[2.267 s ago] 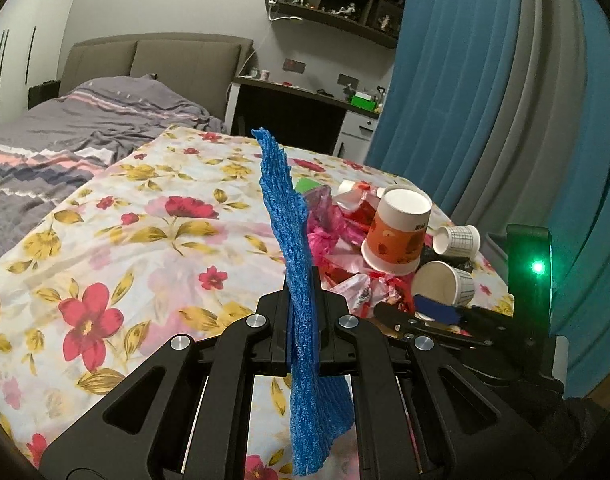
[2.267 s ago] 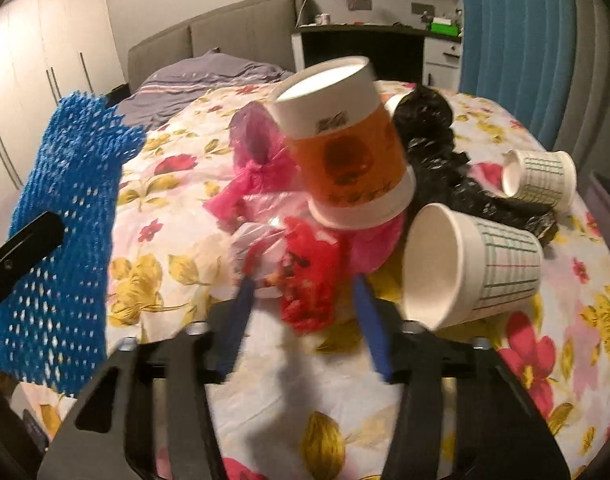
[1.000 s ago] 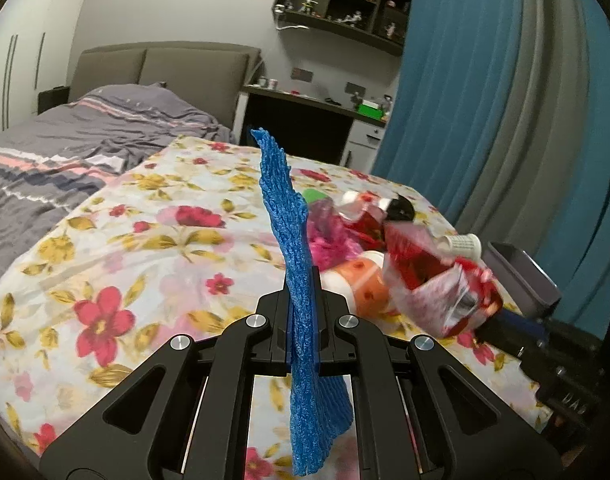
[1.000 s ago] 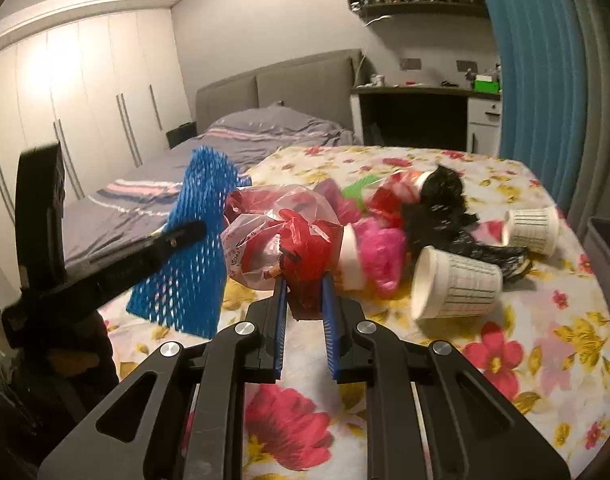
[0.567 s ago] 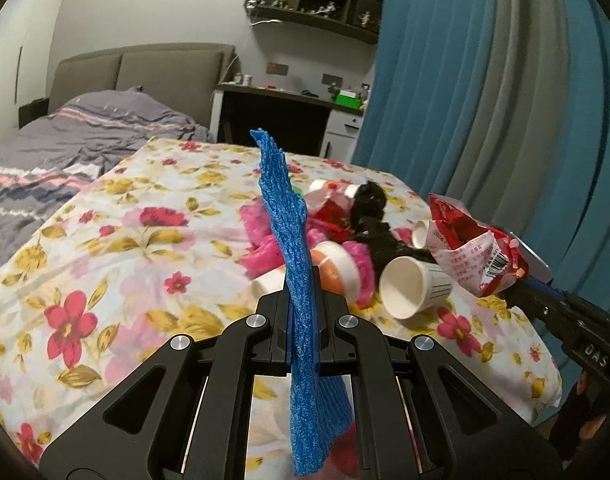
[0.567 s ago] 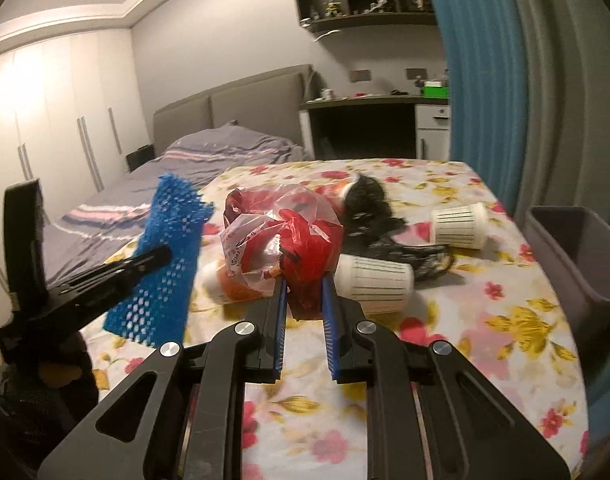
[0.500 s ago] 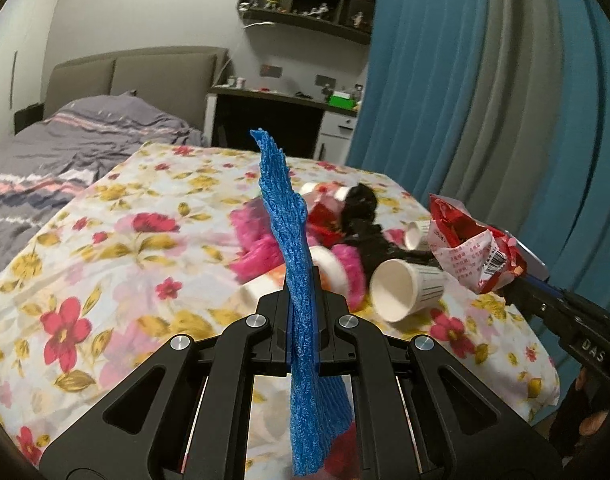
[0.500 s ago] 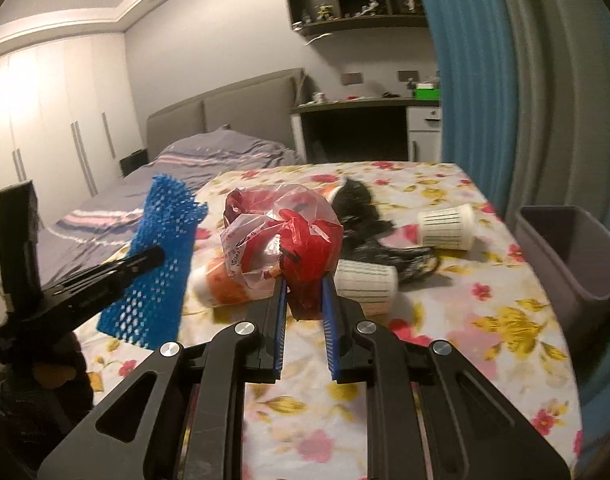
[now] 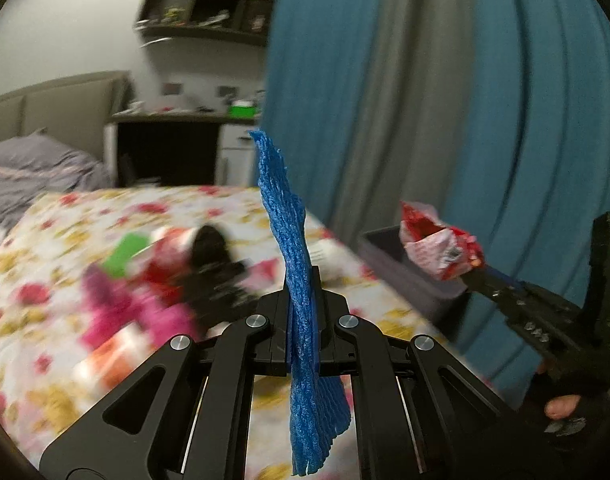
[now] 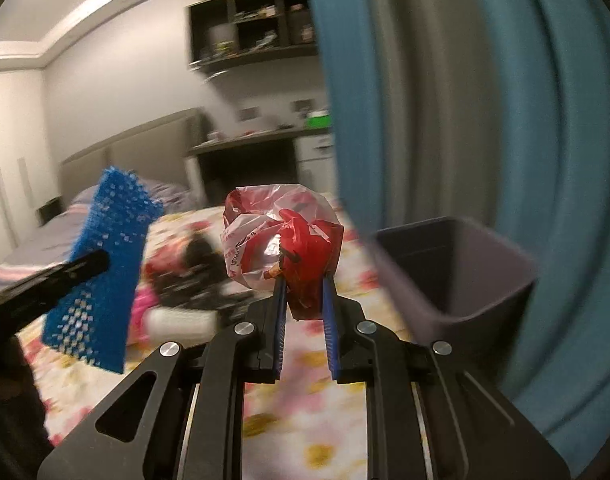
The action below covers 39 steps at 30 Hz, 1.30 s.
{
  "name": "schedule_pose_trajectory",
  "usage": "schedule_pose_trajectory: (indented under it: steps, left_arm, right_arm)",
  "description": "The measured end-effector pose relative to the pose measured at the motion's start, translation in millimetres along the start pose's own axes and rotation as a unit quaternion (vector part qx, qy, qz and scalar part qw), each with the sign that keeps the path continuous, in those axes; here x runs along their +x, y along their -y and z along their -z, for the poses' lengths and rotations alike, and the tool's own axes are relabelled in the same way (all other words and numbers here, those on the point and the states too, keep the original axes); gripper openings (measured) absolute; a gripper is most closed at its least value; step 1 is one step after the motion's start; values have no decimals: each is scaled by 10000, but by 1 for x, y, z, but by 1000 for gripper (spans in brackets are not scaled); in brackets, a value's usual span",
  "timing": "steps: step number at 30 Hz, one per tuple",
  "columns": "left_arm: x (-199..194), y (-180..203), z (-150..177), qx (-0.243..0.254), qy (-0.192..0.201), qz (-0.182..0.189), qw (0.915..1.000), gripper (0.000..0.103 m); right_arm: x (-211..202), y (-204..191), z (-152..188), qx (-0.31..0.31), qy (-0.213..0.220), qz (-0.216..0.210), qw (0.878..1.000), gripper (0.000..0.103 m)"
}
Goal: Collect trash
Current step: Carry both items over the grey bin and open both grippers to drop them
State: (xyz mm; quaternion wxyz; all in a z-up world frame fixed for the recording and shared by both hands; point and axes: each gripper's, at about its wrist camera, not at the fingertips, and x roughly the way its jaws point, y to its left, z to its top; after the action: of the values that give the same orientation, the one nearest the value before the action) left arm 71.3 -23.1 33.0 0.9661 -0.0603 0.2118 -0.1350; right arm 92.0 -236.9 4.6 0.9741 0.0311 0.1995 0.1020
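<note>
My left gripper [image 9: 301, 300] is shut on a blue foam net sleeve [image 9: 295, 248], which stands upright between its jaws and hangs below them. My right gripper [image 10: 303, 280] is shut on a crumpled red and clear plastic wrapper [image 10: 279, 240]. In the left wrist view the wrapper [image 9: 437, 250] shows at the right, held out over a grey bin [image 9: 401, 268]. The right wrist view has the same bin [image 10: 457, 264] just right of the wrapper, with the blue sleeve [image 10: 105, 264] at the left. Blurred trash [image 9: 177, 272] lies on the flowered table.
The flowered tablecloth [image 9: 45, 248] covers the table, and the bin stands at its right edge. Blue and grey curtains [image 9: 445, 100] hang close behind the bin. A bed [image 9: 33, 164] and a desk [image 9: 177, 144] lie beyond. A person's hand [image 9: 565, 404] holds the right gripper.
Both grippers have swung to the right, away from the trash pile and toward the bin and curtains. The sleeve and the wrapper stay gripped. The bin now looms large in the right wrist view.
</note>
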Motion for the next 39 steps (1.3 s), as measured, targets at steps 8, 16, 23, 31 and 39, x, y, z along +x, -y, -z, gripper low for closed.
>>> schedule_pose_trajectory:
  steps: [8,16,23,31,39]
  left_arm:
    - [91,73,-37,394,-205,800,9958,6]
    - [177,108,-48,245,-516,1269,9903,6]
    - [223,128,-54,164,-699,1448,9869,6]
    - [261,140,-50,32,-967,1554,9831,6]
    - [290,145,-46,-228,-1221,1743,9768,6]
  right_arm:
    - [19,66,-11,264,185,1022,9942,18]
    - [41,100,-14,482,152,1351,9895,18]
    - [50,117,-10,640,98,1483,9868,18]
    - [66,128,-13,820,-32,1520,9850,18]
    - [84,133,-26,863,-112,1546,9841,19]
